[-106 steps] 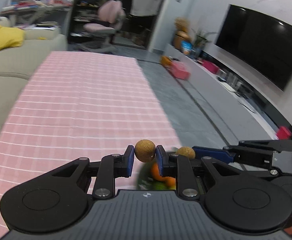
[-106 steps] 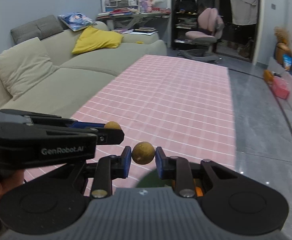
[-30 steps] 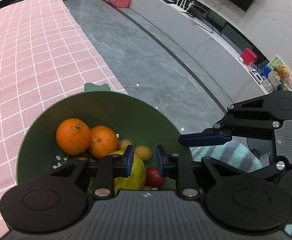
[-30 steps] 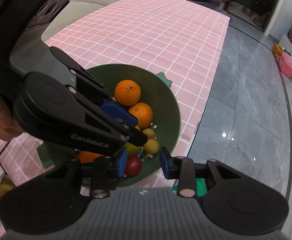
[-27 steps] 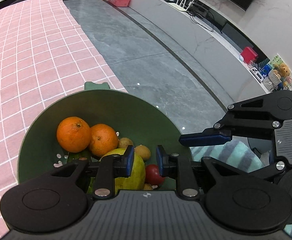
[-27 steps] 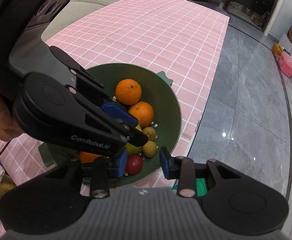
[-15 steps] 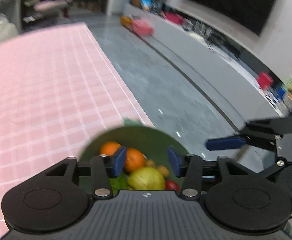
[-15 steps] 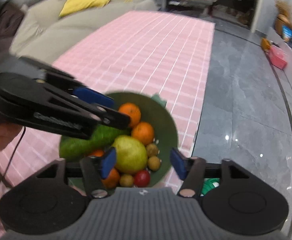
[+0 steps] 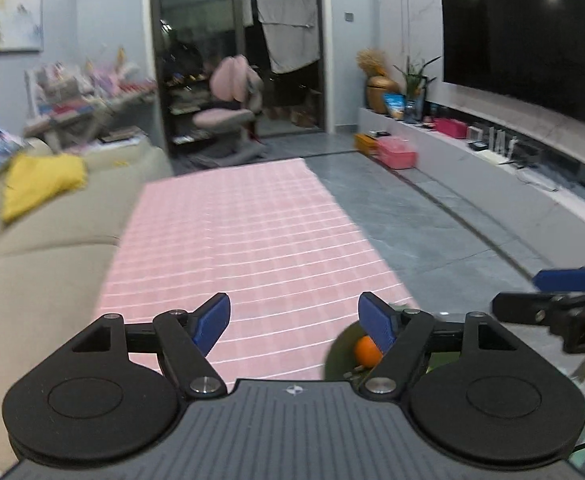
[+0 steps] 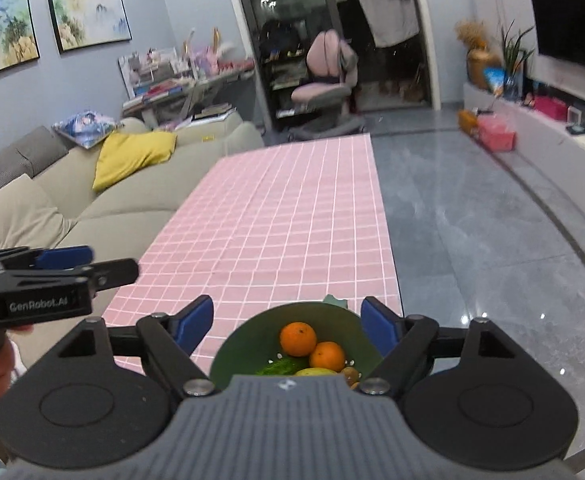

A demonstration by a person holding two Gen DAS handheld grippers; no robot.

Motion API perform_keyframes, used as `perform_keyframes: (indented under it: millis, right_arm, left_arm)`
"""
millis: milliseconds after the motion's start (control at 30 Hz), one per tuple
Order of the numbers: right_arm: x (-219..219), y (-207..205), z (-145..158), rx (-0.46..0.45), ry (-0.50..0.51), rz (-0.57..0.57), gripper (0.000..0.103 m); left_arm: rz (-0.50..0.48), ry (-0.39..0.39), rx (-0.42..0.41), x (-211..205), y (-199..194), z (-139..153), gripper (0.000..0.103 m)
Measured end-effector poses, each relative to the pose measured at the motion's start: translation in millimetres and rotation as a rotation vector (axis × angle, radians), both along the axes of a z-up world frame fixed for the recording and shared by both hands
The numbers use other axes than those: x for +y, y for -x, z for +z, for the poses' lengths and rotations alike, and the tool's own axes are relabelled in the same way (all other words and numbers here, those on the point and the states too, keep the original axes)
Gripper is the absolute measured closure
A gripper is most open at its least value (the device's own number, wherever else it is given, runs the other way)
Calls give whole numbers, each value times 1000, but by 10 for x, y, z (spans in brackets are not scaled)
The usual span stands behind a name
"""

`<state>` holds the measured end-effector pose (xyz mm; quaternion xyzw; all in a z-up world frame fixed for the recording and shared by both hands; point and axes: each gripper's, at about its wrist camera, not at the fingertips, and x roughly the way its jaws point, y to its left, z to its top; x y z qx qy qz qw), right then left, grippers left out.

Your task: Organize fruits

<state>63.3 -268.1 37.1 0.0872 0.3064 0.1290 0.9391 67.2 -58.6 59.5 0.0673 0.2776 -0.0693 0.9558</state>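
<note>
A dark green bowl sits at the near end of the pink checked tablecloth. It holds two oranges, a green fruit, a yellow-green fruit and small brown fruits. My right gripper is wide open and empty, raised above the bowl. My left gripper is wide open and empty, to the left of the bowl, where one orange shows. Each gripper shows in the other's view.
A beige sofa with a yellow cushion runs along the table's left side. Grey tiled floor lies to the right, with a low TV bench and a pink box. A pink chair stands beyond the table.
Both grippers let their small brown fruits go into the bowl, opened wide, then rose and tilted up from it. The bowl now lies low in both views.
</note>
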Motion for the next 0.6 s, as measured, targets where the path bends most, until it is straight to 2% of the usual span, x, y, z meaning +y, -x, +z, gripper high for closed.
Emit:
perform_keyframes:
  millis: [67, 167, 367, 467, 600]
  right_arm:
    - [78, 154, 29, -14, 5, -6, 19]
    - [191, 378, 43, -35, 29, -10, 11]
    - [329, 687, -23, -26, 97, -22, 10]
    - [385, 781, -124, 9, 125, -22, 10]
    - [451, 835, -295, 66, 159, -2, 10]
  left_arm:
    - [21, -32, -15, 26, 134, 1, 17]
    - [52, -40, -13, 73, 298, -30, 17]
    - [102, 19, 41, 165, 477, -144, 17]
    - [135, -8, 64, 187, 564, -204, 17]
    - [167, 9, 128, 240, 633, -351, 17]
